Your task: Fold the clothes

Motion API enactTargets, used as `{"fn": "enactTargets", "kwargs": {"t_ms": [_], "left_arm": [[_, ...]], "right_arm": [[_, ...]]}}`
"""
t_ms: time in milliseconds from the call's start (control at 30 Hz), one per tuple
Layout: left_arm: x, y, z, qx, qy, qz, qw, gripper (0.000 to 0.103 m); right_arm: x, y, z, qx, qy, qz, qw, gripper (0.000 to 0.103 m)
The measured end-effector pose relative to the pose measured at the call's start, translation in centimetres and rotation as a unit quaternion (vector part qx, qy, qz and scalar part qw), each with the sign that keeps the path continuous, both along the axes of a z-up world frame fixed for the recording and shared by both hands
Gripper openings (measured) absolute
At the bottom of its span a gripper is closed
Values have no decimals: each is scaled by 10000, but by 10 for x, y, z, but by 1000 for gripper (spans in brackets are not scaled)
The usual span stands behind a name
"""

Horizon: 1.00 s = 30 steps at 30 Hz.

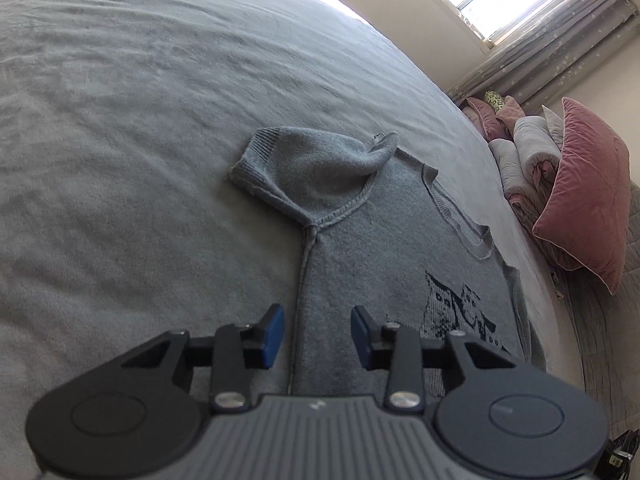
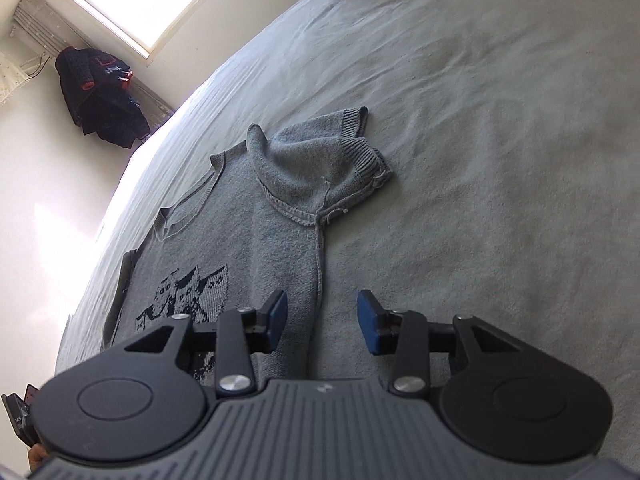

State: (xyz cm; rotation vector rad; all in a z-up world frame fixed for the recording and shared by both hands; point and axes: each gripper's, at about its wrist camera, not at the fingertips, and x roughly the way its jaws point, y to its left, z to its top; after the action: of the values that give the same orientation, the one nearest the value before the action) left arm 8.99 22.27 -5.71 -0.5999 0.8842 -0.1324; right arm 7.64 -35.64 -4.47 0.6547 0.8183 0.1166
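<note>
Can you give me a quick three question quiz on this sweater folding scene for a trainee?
1. True or false: the grey sweater lies spread on the bed.
2. What does the left gripper hold?
A. a sleeve
B. a pillow
C. nothing
3. Fill in: the pink pillow lies at the bed's ___.

Key:
1. True.
2. C; like the right gripper, its jaws stand apart, empty.
3. Edge, beside rolled bedding.
</note>
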Motion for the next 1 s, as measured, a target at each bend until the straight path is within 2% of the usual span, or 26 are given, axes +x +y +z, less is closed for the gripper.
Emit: {"fn": "enactTargets", "kwargs": {"t_ms": [33,100,133,267,300,333,367,500,600,667,700,733,800,833,867,1000], "left_arm": [[-1,-4,0,92,-12,-98,9999,28],[-3,-11,-1,360,-31,-234,9991,16],[-4,-15,-1,498,-40,-299,9983,6],[-8,-17,2,734,-150,-278,9968,5],[-9,-17,4,782,-174,-257,9965,5],[-10,-17,5,830,-197,-235,9961,5],[-12,-16,7,840,-244,-177,9960,5],[-19,-10,11,897,-293,-5,9955,4],[-16,-17,3,1152,-175,-144,9931,5],[-16,-20,6,1185,-183,-170,9926,7],[-17,-20,8,1157,-175,-174,9930,8],[-20,-19,11,1130,-166,-159,9933,13],[-25,-20,17,1100,-175,-134,9937,29],[-30,-22,22,1099,-248,-153,9935,41],[-32,-24,25,1089,-319,-198,9933,45],[-46,-41,40,1055,-581,-526,9913,48]], "right_arm": [[0,4,0,-119,-27,52,9999,41],[0,13,0,-377,-79,170,9991,41],[1,17,0,-526,-116,237,9983,41],[2,44,-3,-1498,-334,600,9863,40],[2,51,-3,-1766,-384,689,9811,37],[1,57,-3,-2046,-436,797,9746,27],[0,62,-3,-2186,-473,902,9705,4],[-2,58,1,-2347,-337,770,9684,4],[-1,53,-1,-2251,-262,701,9715,5],[-3,48,1,-1986,-261,637,9777,15],[-4,44,2,-1807,-231,602,9814,17],[-5,40,3,-1602,-184,570,9853,20],[-9,29,5,-1232,-137,482,9911,33],[-12,24,6,-1066,-121,421,9933,41],[-15,20,7,-954,-96,396,9946,42],[-30,10,9,-806,-75,440,9957,42]]}}
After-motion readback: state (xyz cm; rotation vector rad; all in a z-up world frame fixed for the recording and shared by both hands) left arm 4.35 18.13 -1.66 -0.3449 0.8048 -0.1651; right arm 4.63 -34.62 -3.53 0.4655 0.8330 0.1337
